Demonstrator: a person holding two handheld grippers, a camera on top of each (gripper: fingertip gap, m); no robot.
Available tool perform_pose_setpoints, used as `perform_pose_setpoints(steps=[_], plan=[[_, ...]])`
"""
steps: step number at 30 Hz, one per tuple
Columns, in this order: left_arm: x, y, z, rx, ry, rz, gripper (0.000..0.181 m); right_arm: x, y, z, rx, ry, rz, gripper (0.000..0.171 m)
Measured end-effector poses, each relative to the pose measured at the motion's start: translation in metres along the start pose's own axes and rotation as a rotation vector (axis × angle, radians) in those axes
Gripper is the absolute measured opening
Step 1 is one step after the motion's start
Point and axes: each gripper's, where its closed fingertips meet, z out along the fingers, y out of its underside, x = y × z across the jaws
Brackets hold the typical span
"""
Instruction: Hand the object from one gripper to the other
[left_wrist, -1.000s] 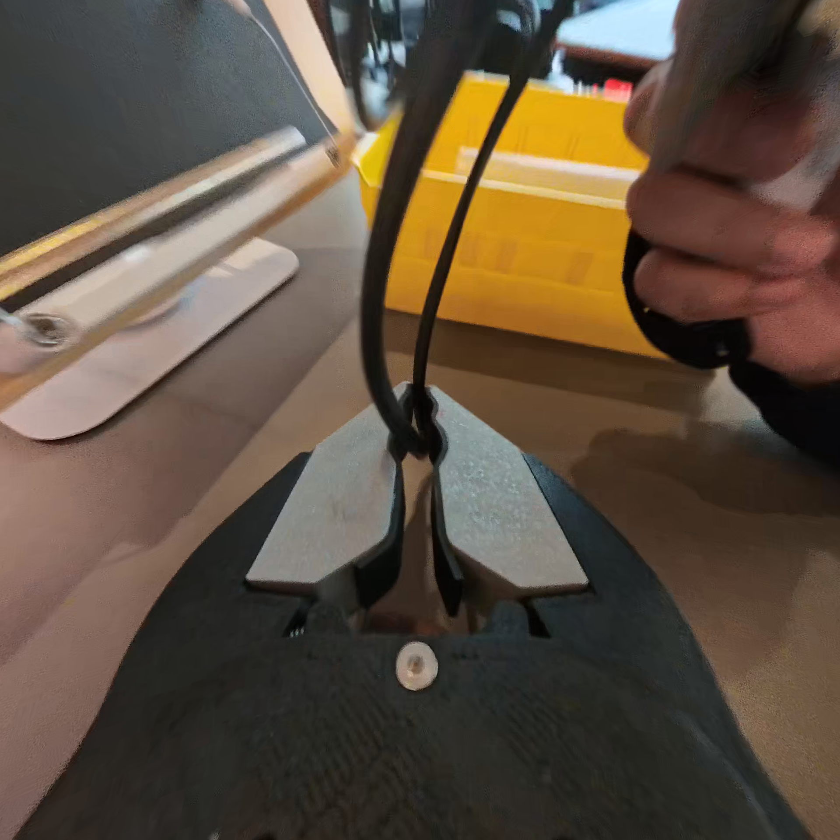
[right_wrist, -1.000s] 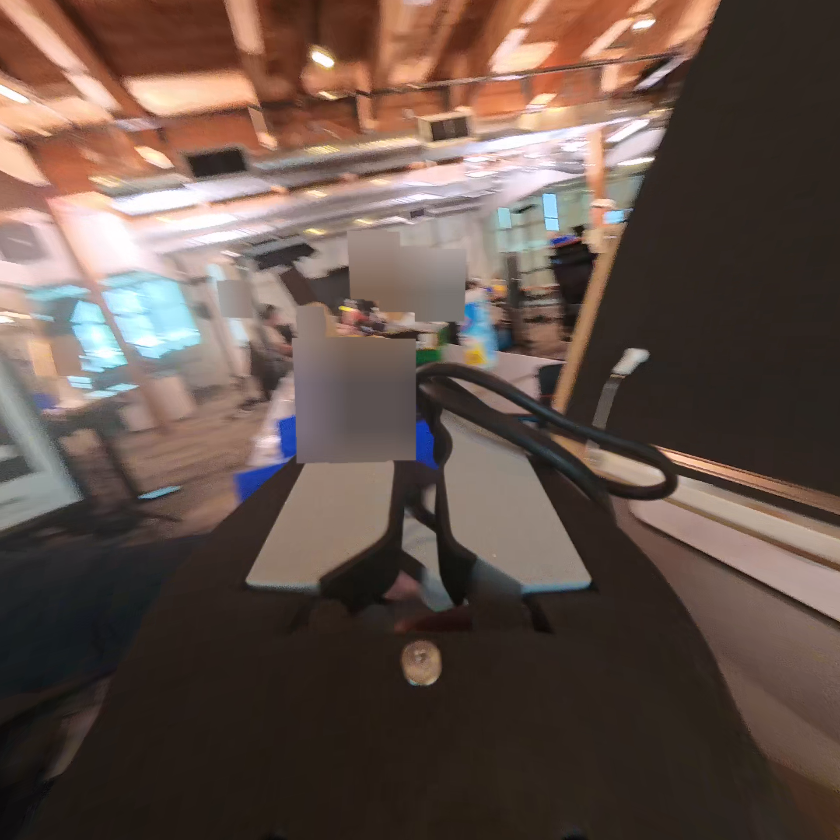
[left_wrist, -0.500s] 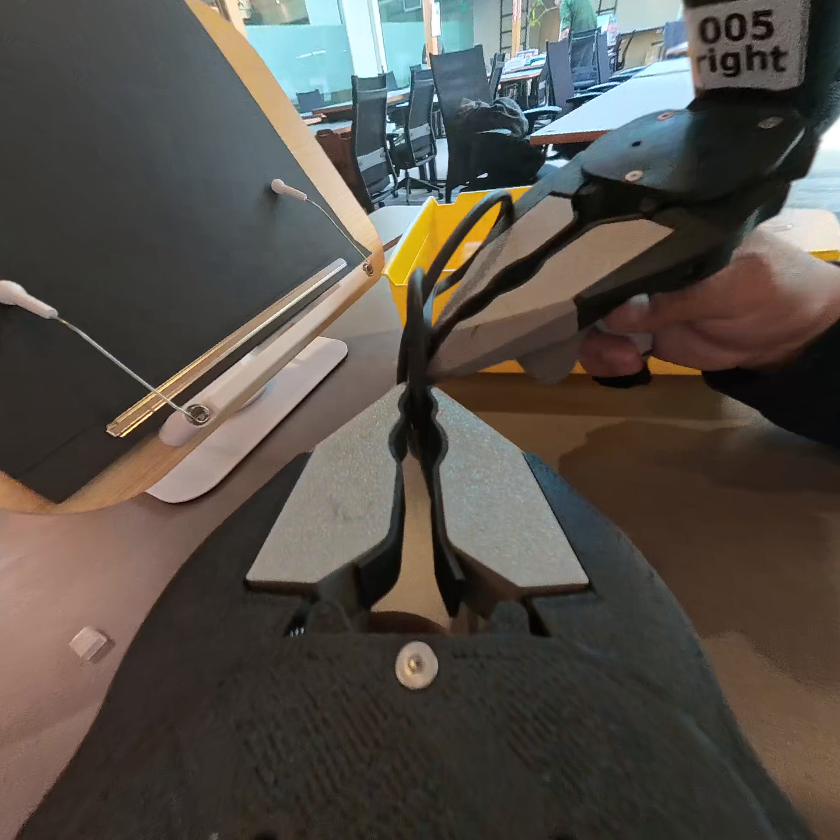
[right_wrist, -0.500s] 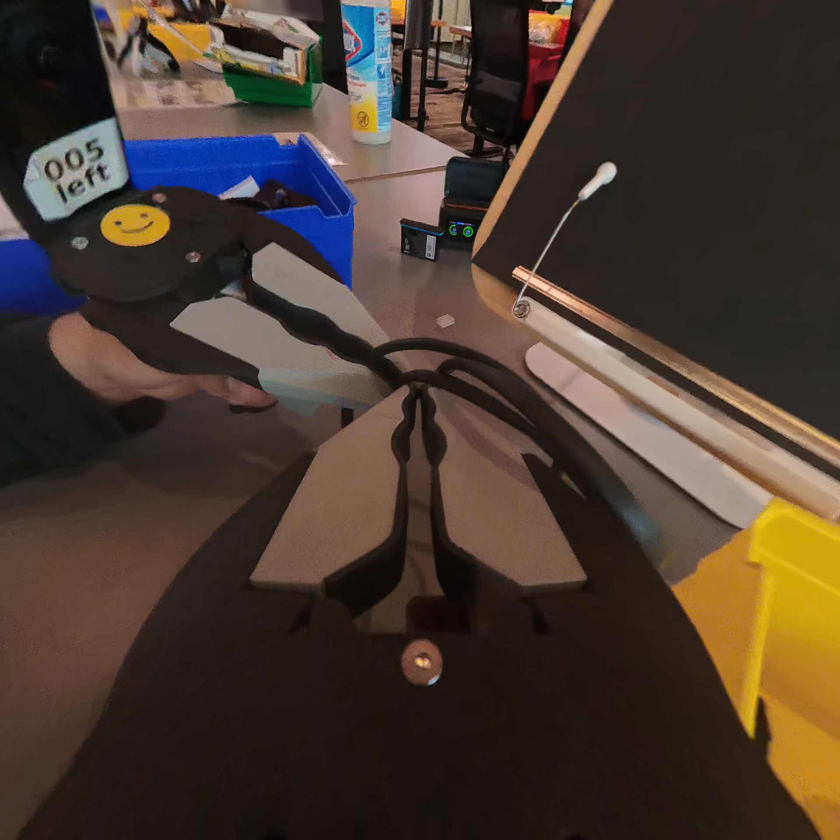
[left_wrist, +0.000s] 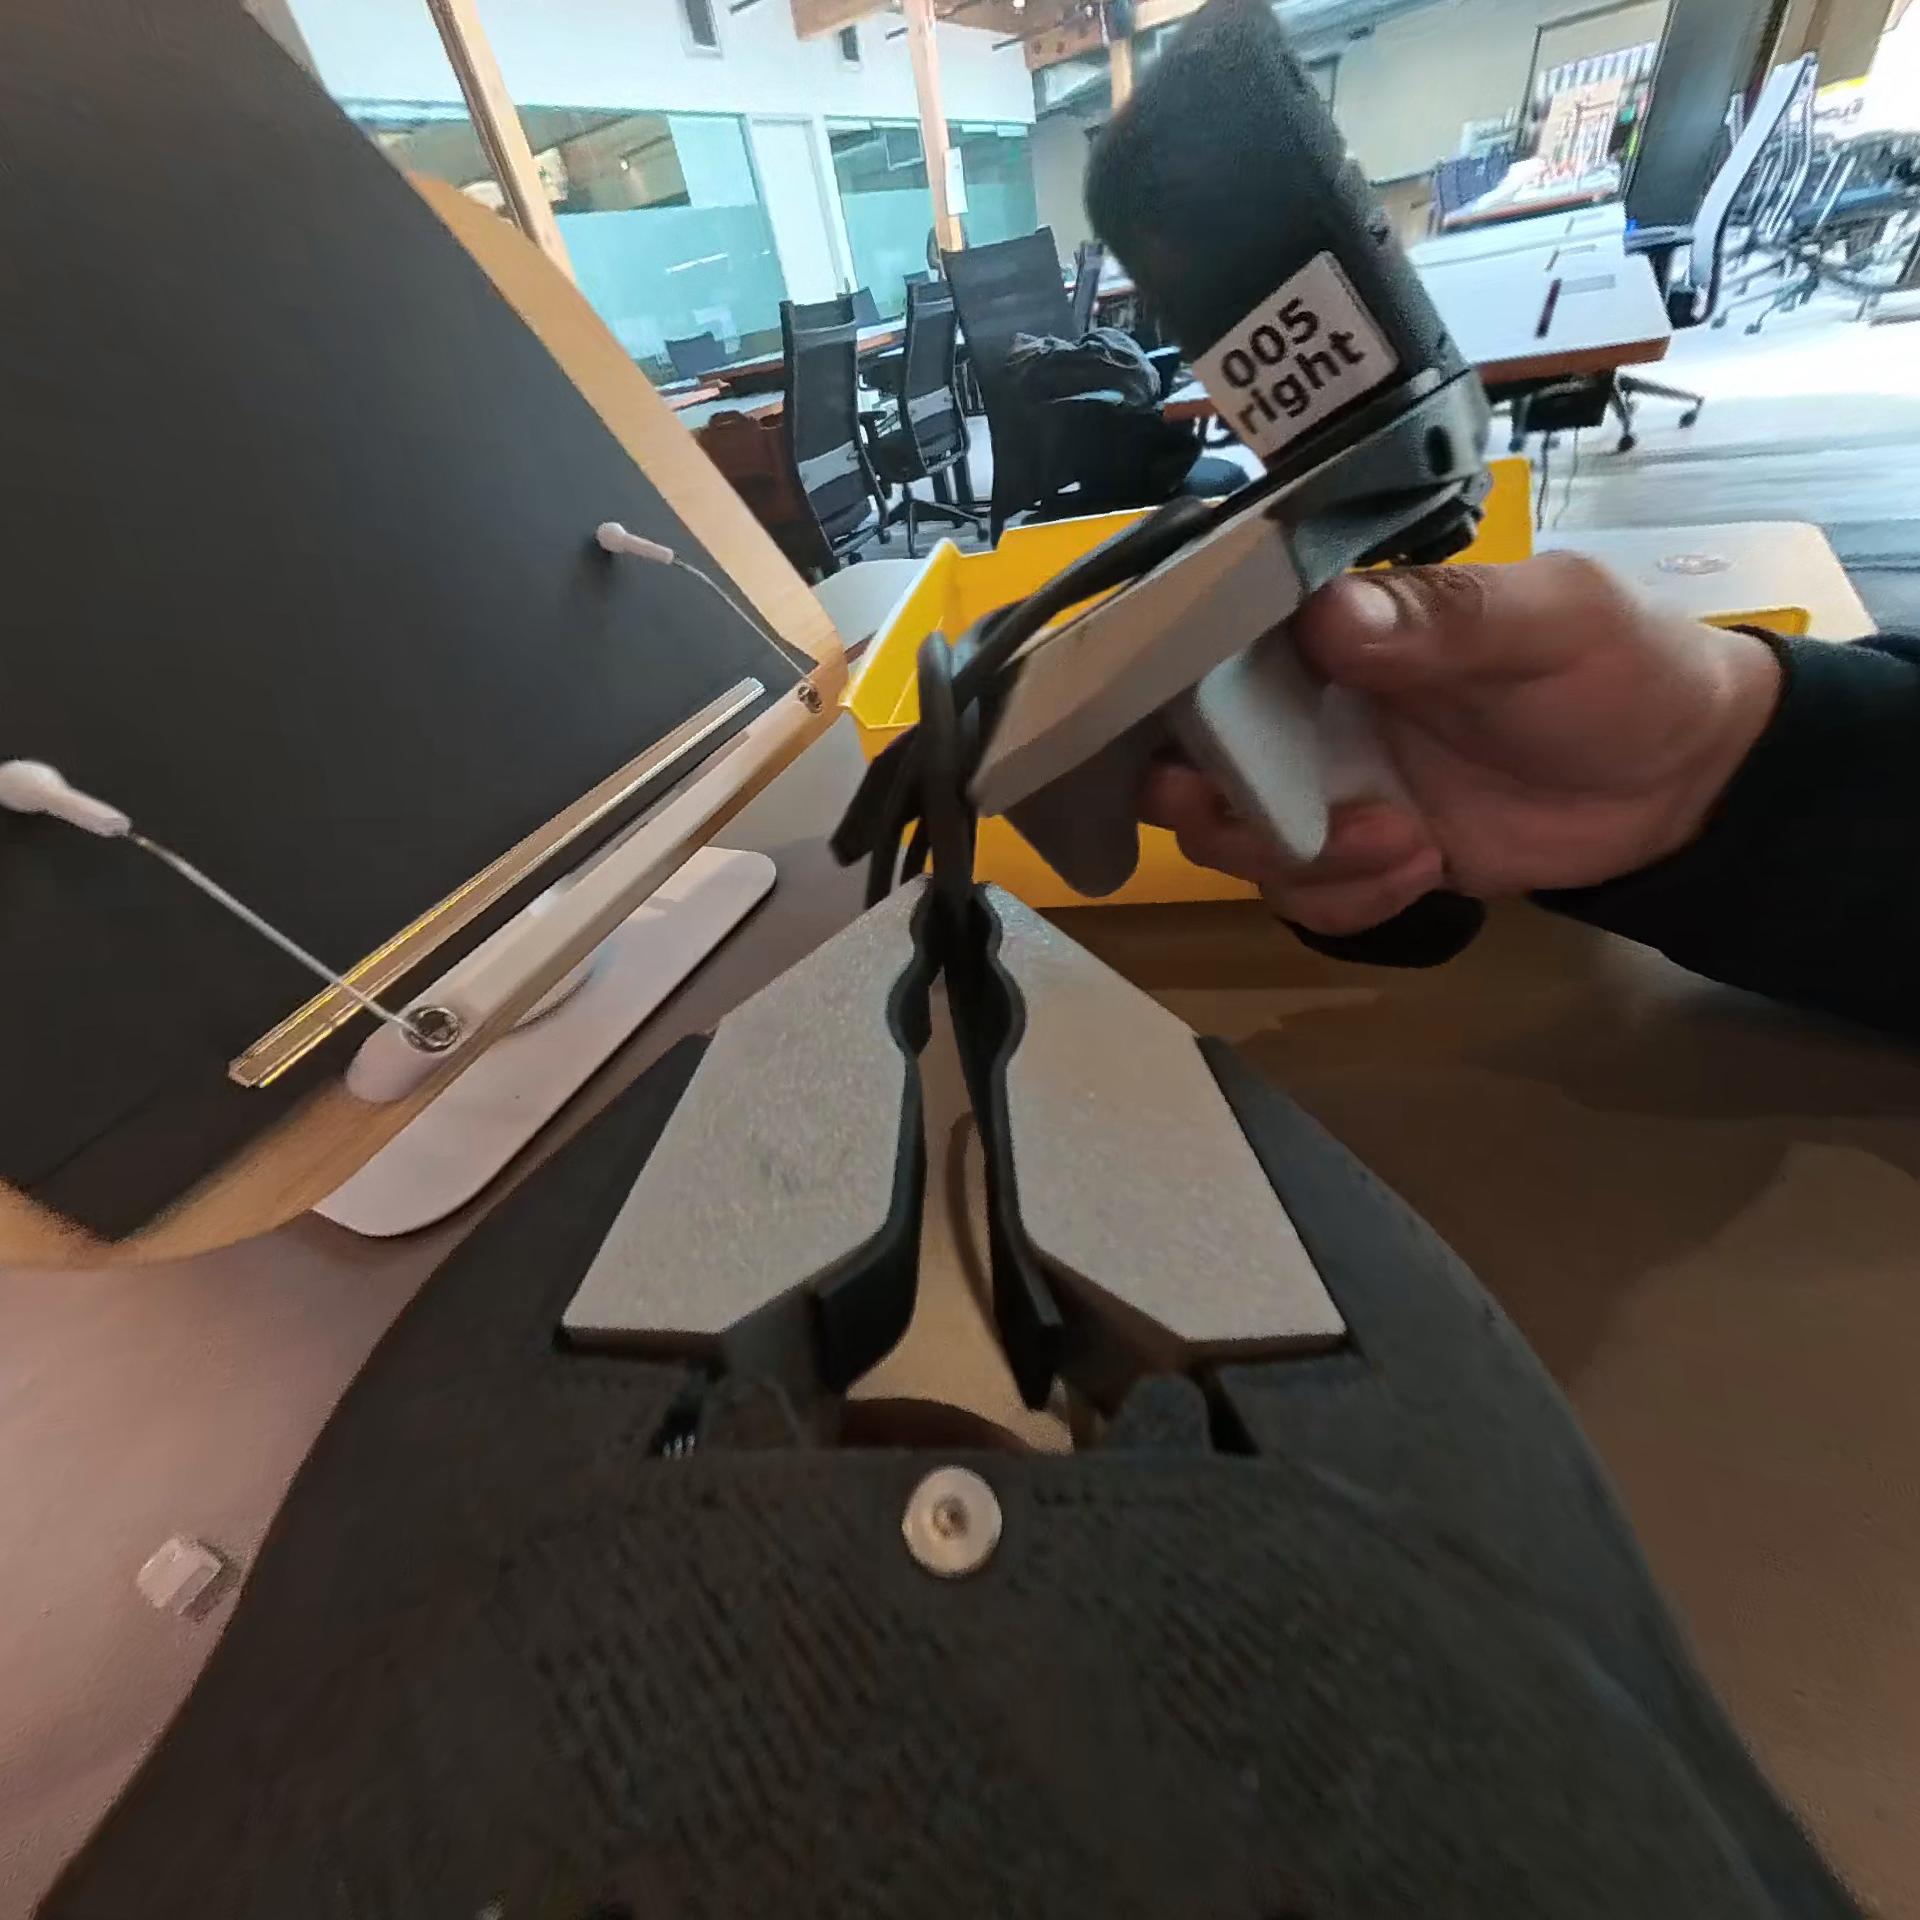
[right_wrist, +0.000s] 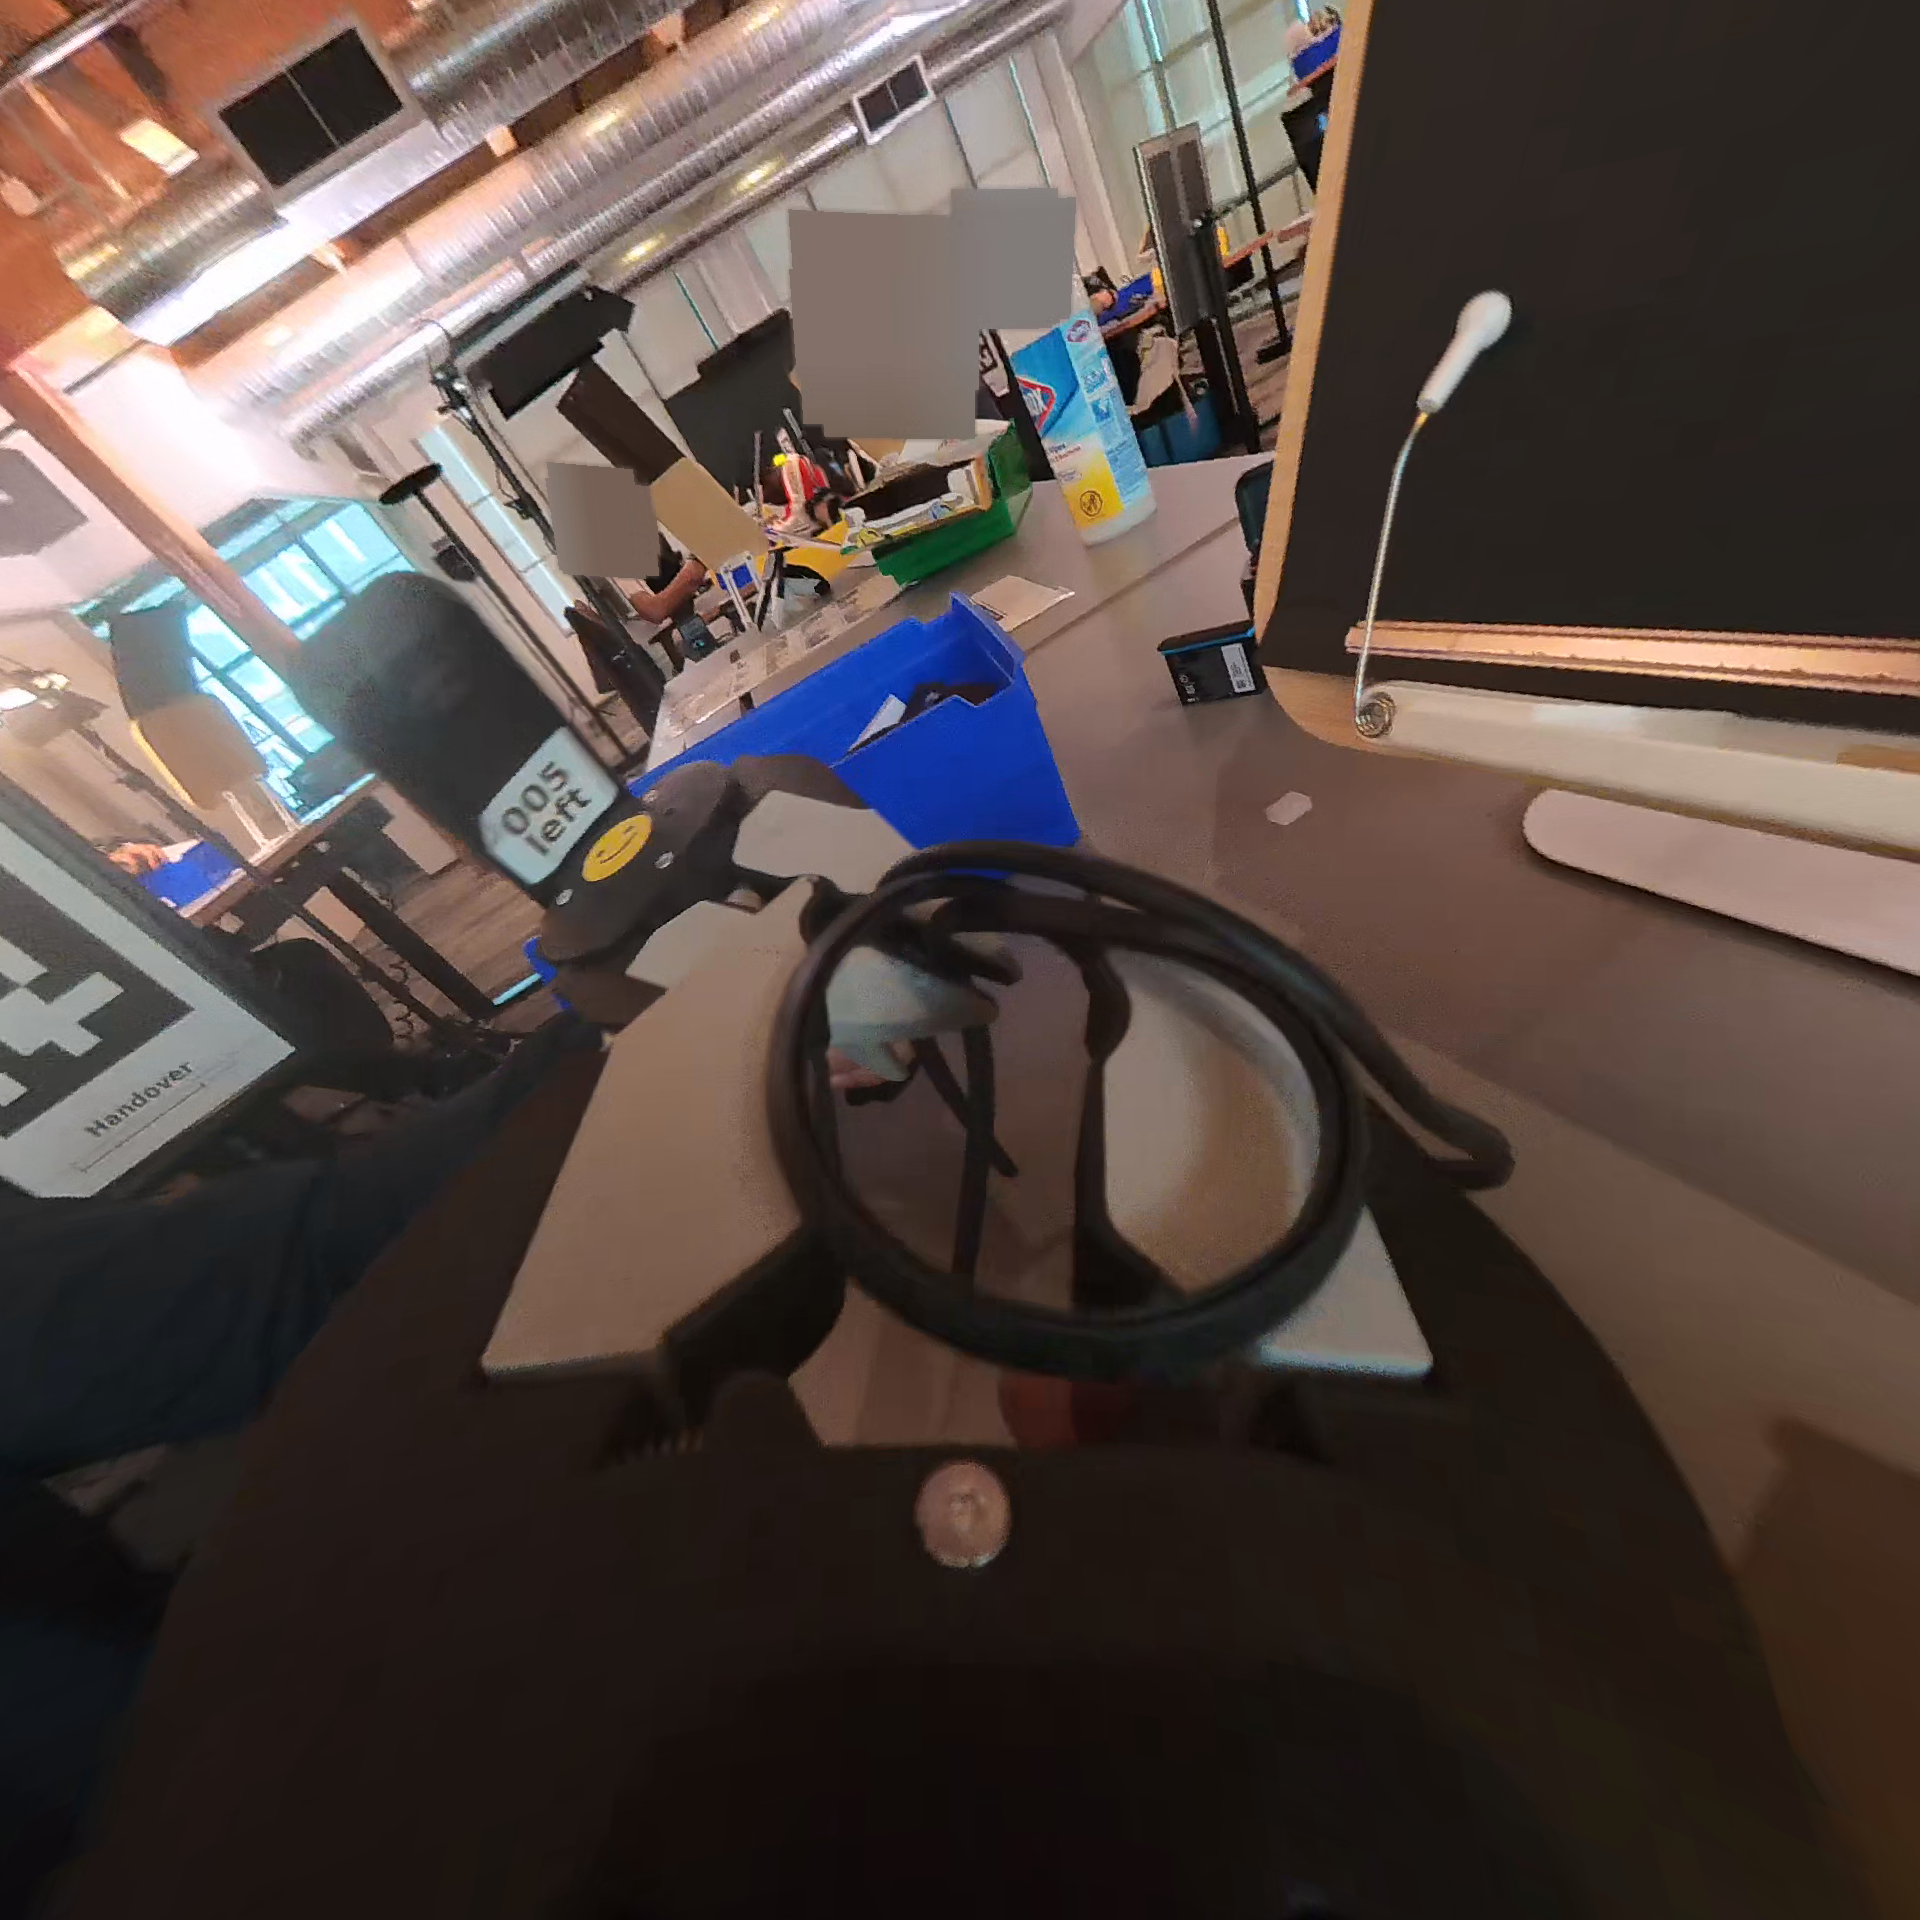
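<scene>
- The black cable (left_wrist: 940, 748) is wound into a loose coil and hangs in the air between the two claws, above the tabletop (left_wrist: 1558, 1195) and touching nothing below.
- One strand of the coil runs straight down into the tips of the left claw (left_wrist: 951, 935), which is pinched together on it.
- From the right wrist view, the coil (right_wrist: 1340, 1091) lies as a flat ring draped across the top of the right claw (right_wrist: 1029, 1039). That claw's fingers stand apart, with daylight between them and no strand pinched.
- The coil lies broadside over the right claw and edge-on to the left, so the left claw is the one carrying it.
- My reading is that the pass is all but made. The right claw needs to draw back and down, out from under the ring, without snagging a loop on a fingertip.
- The person's hand (left_wrist: 1507, 748) grips the right claw's handle just in front of a yellow bin (left_wrist: 1039, 592).
- A blue bin (right_wrist: 935, 727) sits behind the left claw, and a slanted black book stand (left_wrist: 260, 520) fills the far side.
</scene>
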Motion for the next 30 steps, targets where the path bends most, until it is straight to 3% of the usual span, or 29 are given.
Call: perform_pose_setpoints(steps=[3, 5, 10, 16, 24, 30], plan=[[0.005, 0.002, 0.004, -0.023, -0.009, 0.034, 0.000, 0.003, 0.007, 0.004, -0.022, -0.002, 0.040, 0.042], [0.009, 0.005, 0.006, -0.036, 0.006, 0.034, 0.002, -0.001, 0.004, 0.005, 0.010, -0.039, 0.062, 0.022], [0.008, 0.007, 0.007, -0.041, 0.014, -0.014, 0.006, 0.004, 0.003, 0.005, 0.029, -0.001, 0.035, 0.010], [0.003, 0.004, 0.004, -0.010, 0.006, -0.075, 0.045, 0.014, -0.021, -0.016, 0.131, 0.168, -0.104, 0.001], [-0.035, 0.004, -0.007, 0.055, -0.112, -0.205, 0.047, -0.046, -0.087, -0.052, 0.280, 0.199, -0.257, 0.000], [-0.050, 0.016, -0.008, 0.016, -0.167, -0.249, 0.044, -0.075, -0.159, -0.113, 0.308, 0.267, -0.342, 0.001]])
